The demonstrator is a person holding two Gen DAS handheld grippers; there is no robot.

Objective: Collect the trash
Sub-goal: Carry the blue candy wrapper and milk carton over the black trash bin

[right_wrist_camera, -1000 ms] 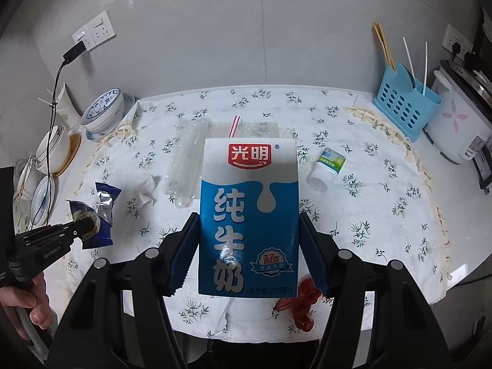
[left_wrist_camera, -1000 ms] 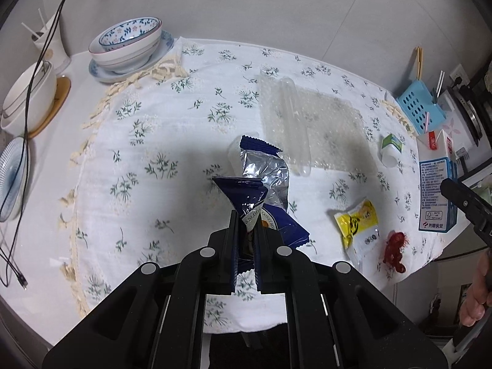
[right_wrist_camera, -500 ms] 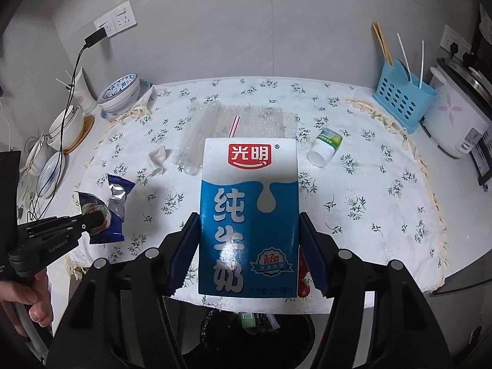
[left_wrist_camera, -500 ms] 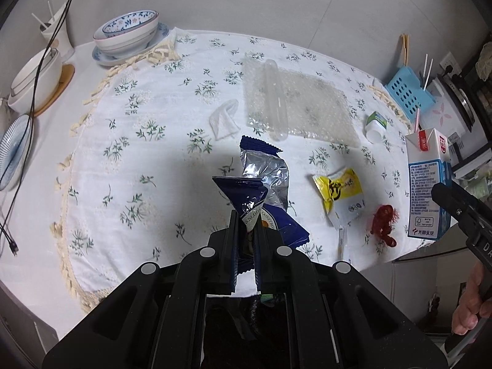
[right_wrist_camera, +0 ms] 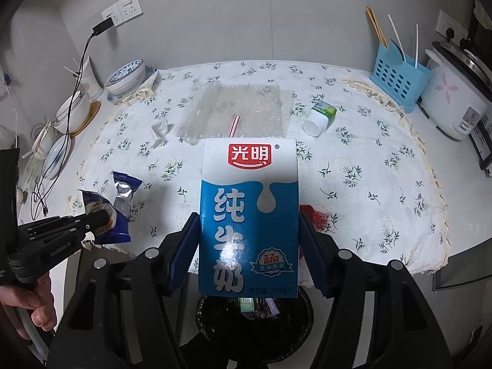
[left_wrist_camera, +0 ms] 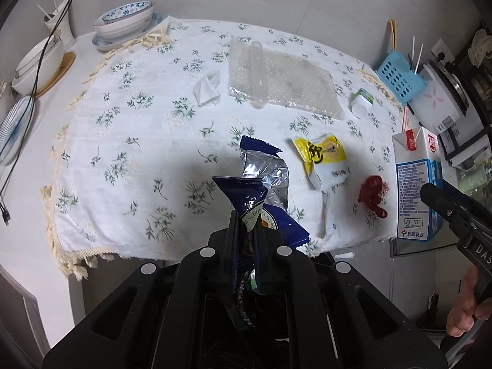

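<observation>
My right gripper is clamped on the blue-and-white milk carton with its pink straw, which fills the centre of the right wrist view. My left gripper is pinched shut on the crumpled dark-blue foil snack wrapper, at lower centre of the left wrist view.

Directly under the carton, at the bottom of the right wrist view, sits the black-lined trash bin, already with some scraps inside. I judge this the carry-and-drop step: next, each gripper should be over the bin's mouth before letting go.

On the floral white cloth over the tabletop lie a yellow sachet, a red crumpled scrap, a white tissue, a bubble-wrap sheet and a small tipped bottle.

The carton hides much of the bin's rim, and in the left wrist view the gripper body covers the bin almost wholly, so I cannot tell how well the wrapper is lined up over it.
</observation>
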